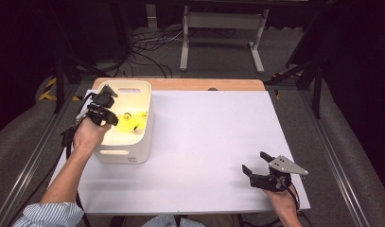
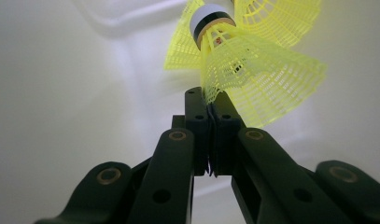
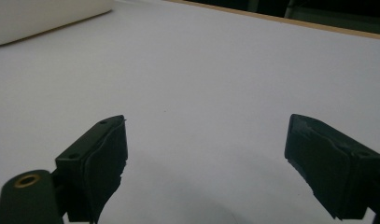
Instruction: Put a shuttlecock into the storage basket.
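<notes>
Yellow mesh shuttlecock (image 2: 253,70) tilted inside white bin (image 1: 144,137).

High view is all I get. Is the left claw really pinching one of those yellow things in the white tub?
Observer: Yes. The left gripper view shows the left claw shut on the edge of a yellow shuttlecock, gripping its net skirt.
Operator: Which end is that? It's just a yellow blob to me.
Observer: The wide end. Its tip points away from the claw, and it is white with a dark band.
Operator: Is it alone in there?
Observer: No. A second shuttlecock sits right behind it, also yellow net.
</notes>
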Action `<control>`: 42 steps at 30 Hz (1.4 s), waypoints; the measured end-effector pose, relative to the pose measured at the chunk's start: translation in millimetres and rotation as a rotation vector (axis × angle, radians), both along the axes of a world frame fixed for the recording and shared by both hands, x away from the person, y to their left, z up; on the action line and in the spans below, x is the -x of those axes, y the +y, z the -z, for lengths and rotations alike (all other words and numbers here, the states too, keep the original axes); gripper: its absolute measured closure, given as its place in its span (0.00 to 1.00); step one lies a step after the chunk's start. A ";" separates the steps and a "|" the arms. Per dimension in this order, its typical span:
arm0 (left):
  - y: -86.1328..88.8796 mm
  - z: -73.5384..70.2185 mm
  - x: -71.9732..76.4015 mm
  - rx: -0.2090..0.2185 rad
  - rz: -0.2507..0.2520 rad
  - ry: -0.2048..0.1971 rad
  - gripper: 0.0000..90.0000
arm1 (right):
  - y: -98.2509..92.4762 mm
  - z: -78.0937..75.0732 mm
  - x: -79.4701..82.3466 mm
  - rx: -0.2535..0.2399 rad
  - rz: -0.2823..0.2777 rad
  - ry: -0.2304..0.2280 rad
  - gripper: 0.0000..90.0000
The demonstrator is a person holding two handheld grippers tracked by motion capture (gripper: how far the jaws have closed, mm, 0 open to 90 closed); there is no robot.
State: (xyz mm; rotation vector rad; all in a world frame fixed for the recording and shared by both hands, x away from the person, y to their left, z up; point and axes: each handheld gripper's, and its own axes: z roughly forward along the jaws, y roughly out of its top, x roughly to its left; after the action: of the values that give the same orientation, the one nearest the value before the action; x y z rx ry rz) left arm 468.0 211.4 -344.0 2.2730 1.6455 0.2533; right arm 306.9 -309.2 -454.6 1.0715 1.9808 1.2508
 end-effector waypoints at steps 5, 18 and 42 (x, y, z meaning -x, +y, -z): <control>-0.1 -0.2 -0.1 0.018 0.011 0.012 0.92 | -0.7 0.3 -0.6 -0.005 0.003 0.003 0.15; -9.0 -10.2 2.4 0.052 0.025 0.005 0.58 | -0.7 -0.1 -0.3 -0.005 -0.004 0.000 0.15; -3.2 -32.1 13.3 0.143 0.049 -0.068 0.43 | -0.1 -0.2 -0.2 -0.003 -0.007 -0.001 0.15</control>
State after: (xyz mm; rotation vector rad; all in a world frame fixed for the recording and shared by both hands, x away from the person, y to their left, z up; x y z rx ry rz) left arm 454.7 208.2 -311.9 2.1717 1.5217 0.1924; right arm 307.1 -309.2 -454.4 1.0657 1.9843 1.2576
